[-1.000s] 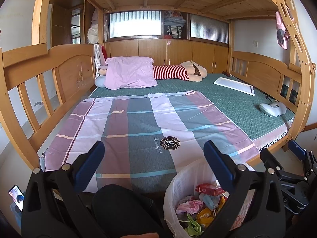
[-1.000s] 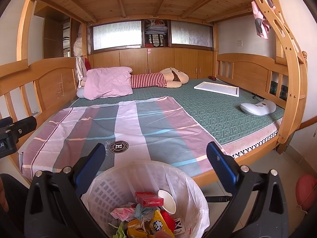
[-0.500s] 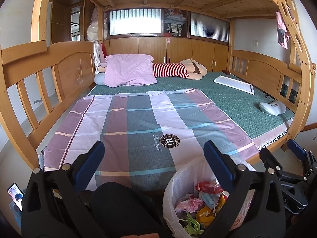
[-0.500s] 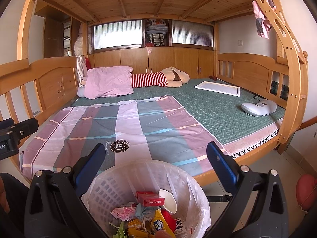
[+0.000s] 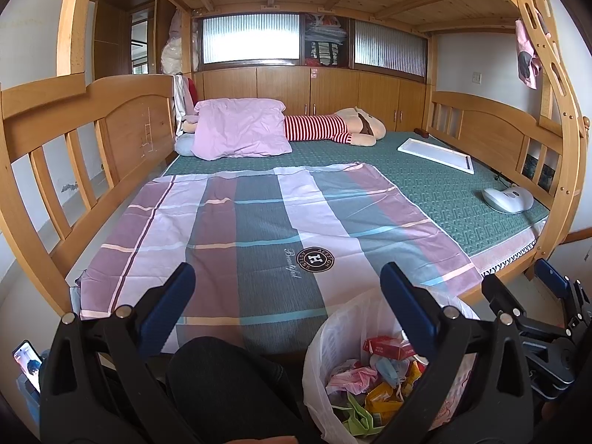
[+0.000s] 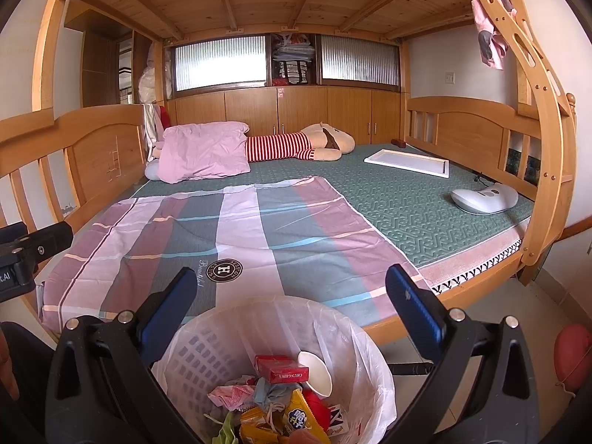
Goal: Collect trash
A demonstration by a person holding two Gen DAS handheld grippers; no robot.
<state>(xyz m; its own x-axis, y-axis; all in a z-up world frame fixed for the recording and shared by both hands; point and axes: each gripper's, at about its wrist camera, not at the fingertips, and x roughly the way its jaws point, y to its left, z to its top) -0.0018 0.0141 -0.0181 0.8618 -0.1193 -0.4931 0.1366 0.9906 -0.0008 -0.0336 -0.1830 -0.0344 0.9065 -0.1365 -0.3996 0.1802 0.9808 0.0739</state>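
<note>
Trash gathered in the lined bin, both tongs empty

Collection appears to be at or near its end. A white basket lined with a clear plastic bag is seen on the floor at the foot of the bed, and the trash lies inside it: a red cigarette box, a paper cup, yellow snack wrappers and crumpled pink paper. The right gripper is held directly above the bin, its blue-padded jaws spread wide with nothing between them. The left gripper is held to the left of the bin over the striped sheet, equally wide open and equally empty.

No loose litter can be made out on the sheet or the green mat; only a pink pillow, a plush toy, a white tray and a white device are seen there, and none reads as trash. The step in hand is therefore judged to be a check after the last drop. Should anything remain, a scan of the floor and bed edges would be called for; otherwise the bag's rim would need to be gathered by both tongs.
</note>
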